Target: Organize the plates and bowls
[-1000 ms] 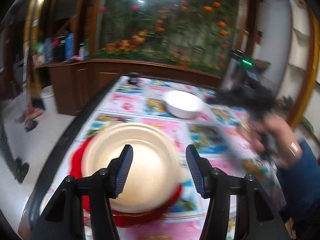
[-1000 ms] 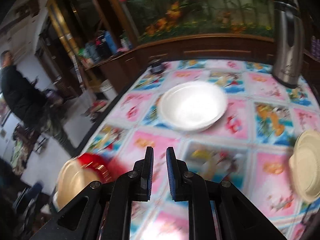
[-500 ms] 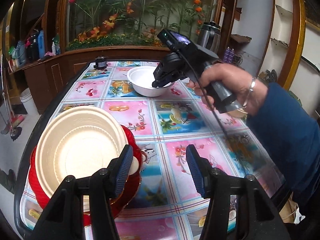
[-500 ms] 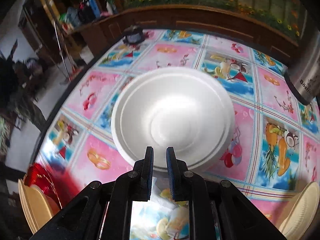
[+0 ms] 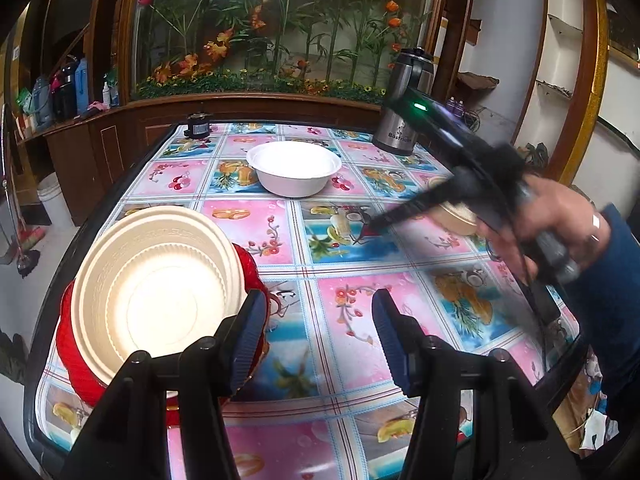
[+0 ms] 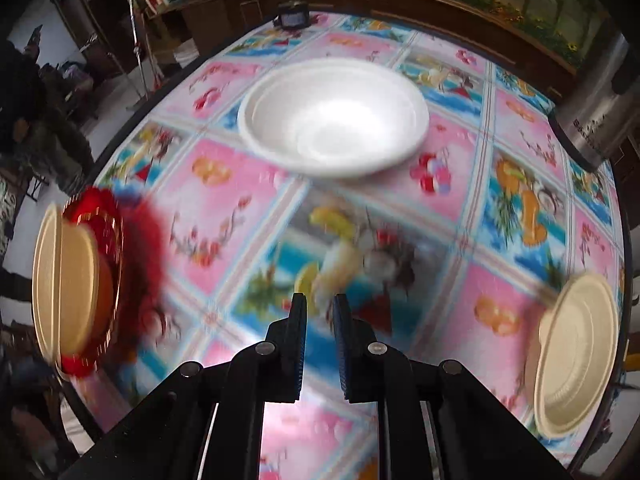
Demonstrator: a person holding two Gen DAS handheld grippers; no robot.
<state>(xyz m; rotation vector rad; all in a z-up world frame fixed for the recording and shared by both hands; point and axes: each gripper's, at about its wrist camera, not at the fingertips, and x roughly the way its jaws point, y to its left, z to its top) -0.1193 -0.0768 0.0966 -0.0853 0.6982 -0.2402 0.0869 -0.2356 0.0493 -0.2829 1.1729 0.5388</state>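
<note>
The left gripper (image 5: pixel 319 336) hangs above the near part of the table (image 5: pixel 360 432), its jaws spread wide with nothing between them; the blue pad of its left finger (image 5: pixel 250 338) overlaps the edge of the red plate (image 5: pixel 74 364) in view, but whether it touches cannot be told. A cream plate (image 5: pixel 154 284) sits on that red plate at the table's near left edge. The right gripper (image 6: pixel 319 312) is held over the middle of the table, its jaws drawn close with only a narrow slit between them, gripping nothing; from the left camera it appears blurred, pointing down toward the patterned cloth. A white bowl (image 5: pixel 294 168) stands alone toward the far side of the table, well apart from both grippers. A second cream plate (image 6: pixel 576 350) lies near the table's right edge. A steel flask (image 5: pixel 404 114) stands at the far right corner, and a small dark object (image 5: pixel 199 125) at the far left.
</note>
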